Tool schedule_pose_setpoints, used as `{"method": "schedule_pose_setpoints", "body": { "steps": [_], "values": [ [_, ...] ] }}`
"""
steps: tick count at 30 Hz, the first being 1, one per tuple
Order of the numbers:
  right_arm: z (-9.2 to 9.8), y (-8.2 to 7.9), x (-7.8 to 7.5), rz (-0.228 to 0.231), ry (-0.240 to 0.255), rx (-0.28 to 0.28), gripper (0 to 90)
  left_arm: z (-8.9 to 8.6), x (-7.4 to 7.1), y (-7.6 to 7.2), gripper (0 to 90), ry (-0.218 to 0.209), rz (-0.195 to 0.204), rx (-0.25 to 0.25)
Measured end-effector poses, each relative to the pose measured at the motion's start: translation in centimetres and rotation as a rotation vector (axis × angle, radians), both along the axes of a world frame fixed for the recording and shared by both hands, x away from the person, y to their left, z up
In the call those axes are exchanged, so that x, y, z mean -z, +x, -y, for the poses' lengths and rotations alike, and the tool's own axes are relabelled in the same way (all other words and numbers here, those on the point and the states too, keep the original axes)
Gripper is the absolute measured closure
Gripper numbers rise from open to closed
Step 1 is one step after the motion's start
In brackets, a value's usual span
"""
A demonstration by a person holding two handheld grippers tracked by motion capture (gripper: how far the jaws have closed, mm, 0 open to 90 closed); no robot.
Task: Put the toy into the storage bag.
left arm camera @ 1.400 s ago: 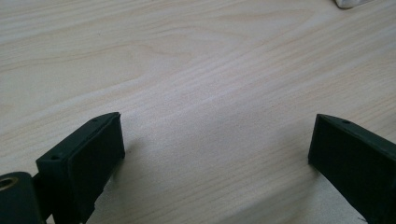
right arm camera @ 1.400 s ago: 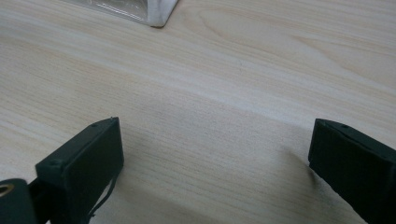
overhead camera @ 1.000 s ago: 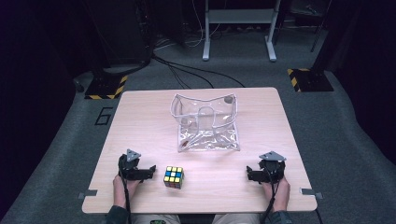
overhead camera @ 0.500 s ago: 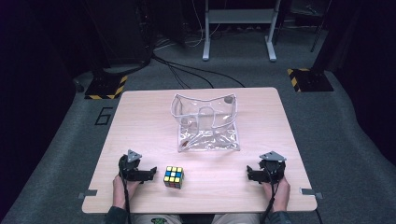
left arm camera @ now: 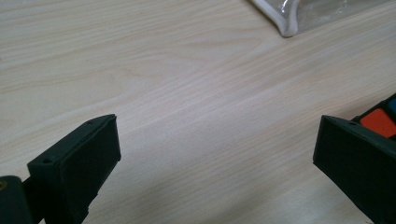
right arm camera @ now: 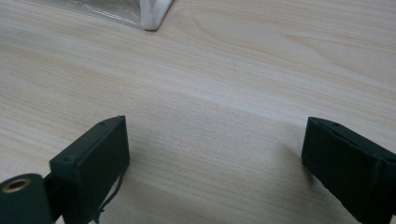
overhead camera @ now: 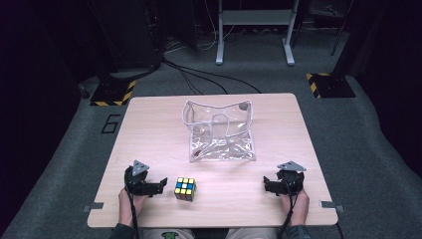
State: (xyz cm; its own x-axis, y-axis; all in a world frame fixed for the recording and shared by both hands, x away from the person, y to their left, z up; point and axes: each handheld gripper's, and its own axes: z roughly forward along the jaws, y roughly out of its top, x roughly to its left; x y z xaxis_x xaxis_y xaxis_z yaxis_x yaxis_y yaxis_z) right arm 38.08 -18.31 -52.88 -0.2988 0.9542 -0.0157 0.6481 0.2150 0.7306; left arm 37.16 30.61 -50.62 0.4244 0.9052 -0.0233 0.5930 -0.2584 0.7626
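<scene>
Puzzle cube (overhead camera: 185, 188) sits on tabletop (overhead camera: 278, 129) near my edge, left of centre, square on one face, untouched. Top face shows mixed stickers: yellow, blue, white on black body. In my left gripper view I see only its corner at right, orange and blue stickers. Clear plastic pouch (overhead camera: 220, 130) with white trim stands mouth-open at table centre, well beyond cube.

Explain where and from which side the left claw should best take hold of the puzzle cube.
Grip the puzzle cube across two opposite flat side faces, probably coming in low from its left, where the open left claw already lies beside it. It sits flat on the table, apart from the clear bag.
</scene>
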Motion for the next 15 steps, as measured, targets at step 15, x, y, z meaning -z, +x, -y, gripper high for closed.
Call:
{"method": "schedule_pose_setpoints", "body": {
  "steps": [15],
  "values": [
    [0.0, 0.0, 0.0, 0.003, 0.002, 0.006, 7.3, 1.0, -2.0, -0.6, 0.7, -0.040, 0.048, 0.026]
  ]
}}
